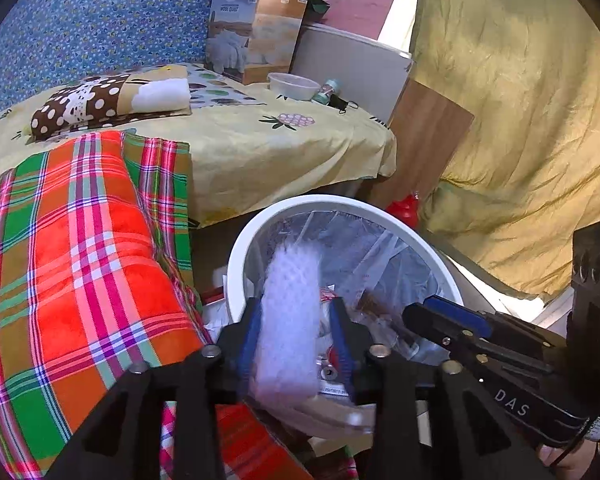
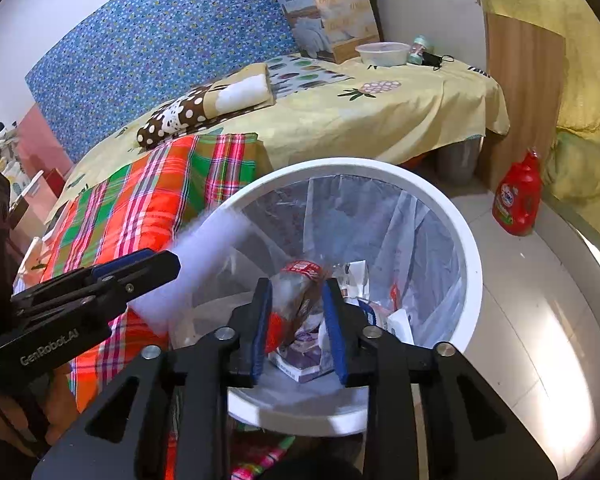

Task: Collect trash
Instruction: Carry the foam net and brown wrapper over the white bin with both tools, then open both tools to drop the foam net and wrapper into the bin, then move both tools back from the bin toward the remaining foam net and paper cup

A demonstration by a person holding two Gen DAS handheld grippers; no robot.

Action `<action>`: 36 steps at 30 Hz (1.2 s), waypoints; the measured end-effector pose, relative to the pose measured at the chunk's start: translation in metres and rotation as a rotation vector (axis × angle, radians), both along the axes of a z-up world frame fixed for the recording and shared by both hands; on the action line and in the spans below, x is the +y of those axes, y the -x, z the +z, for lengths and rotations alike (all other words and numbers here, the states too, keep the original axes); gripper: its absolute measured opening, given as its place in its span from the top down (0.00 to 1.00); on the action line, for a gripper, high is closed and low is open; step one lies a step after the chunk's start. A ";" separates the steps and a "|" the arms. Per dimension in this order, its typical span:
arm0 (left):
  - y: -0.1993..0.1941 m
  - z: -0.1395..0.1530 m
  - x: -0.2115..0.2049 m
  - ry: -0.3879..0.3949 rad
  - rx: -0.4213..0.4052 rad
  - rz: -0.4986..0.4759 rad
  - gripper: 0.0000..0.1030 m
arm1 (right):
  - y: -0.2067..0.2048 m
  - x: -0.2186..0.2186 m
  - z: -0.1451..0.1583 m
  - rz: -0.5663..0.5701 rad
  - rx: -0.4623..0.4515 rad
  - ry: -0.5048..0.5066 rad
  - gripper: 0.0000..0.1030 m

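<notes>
A white trash bin (image 1: 236, 256) (image 2: 472, 264) with a clear liner stands on the floor beside the bed, with wrappers and paper inside. My left gripper (image 1: 296, 320) is shut on a white foam net sleeve (image 1: 288, 312), held over the bin's near rim; the sleeve also shows in the right wrist view (image 2: 204, 256). My right gripper (image 2: 298, 292) is shut on a crumpled clear plastic bottle (image 2: 296, 296) with a red label, held over the bin's opening. The right gripper also shows in the left wrist view (image 1: 432, 312).
A bed with a yellow sheet (image 1: 260, 148) and an orange-green plaid blanket (image 1: 80, 260) lies left of the bin. A plastic bowl (image 2: 382, 53), a small bottle and a box (image 2: 328, 12) sit at the bed's far end. A red detergent bottle (image 2: 518, 196) stands on the floor at right.
</notes>
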State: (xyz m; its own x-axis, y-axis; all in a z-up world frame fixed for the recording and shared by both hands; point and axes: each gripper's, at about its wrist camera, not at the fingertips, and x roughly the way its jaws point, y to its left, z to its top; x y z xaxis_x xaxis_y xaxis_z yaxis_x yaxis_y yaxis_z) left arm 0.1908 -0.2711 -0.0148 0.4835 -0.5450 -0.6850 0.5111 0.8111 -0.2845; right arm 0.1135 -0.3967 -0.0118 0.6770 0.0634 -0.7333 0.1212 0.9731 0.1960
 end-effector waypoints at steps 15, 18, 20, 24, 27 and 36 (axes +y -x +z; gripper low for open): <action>0.017 0.015 0.025 0.026 -0.017 0.016 0.61 | 0.013 0.006 0.016 -0.005 -0.042 -0.016 0.64; 0.024 0.017 0.034 0.020 -0.022 0.028 0.61 | 0.016 0.013 0.019 0.015 -0.056 -0.020 0.64; 0.029 0.018 0.042 0.016 -0.023 0.038 0.61 | 0.017 0.020 0.022 0.033 -0.067 -0.023 0.64; 0.040 0.021 0.061 0.015 -0.030 0.068 0.61 | 0.020 0.035 0.027 0.075 -0.086 -0.032 0.64; 0.048 0.024 0.077 0.015 -0.037 0.099 0.61 | 0.022 0.047 0.030 0.105 -0.100 -0.037 0.64; 0.070 0.028 0.124 0.015 -0.051 0.175 0.61 | 0.029 0.079 0.034 0.189 -0.122 -0.043 0.64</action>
State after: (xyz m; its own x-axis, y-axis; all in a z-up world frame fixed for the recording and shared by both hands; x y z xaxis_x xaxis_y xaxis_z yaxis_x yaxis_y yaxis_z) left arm 0.1212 -0.1473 0.0130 0.6056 -0.4593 -0.6498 0.3766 0.8848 -0.2744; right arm 0.0846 -0.3182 0.0223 0.7334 0.2271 -0.6407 -0.0900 0.9667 0.2396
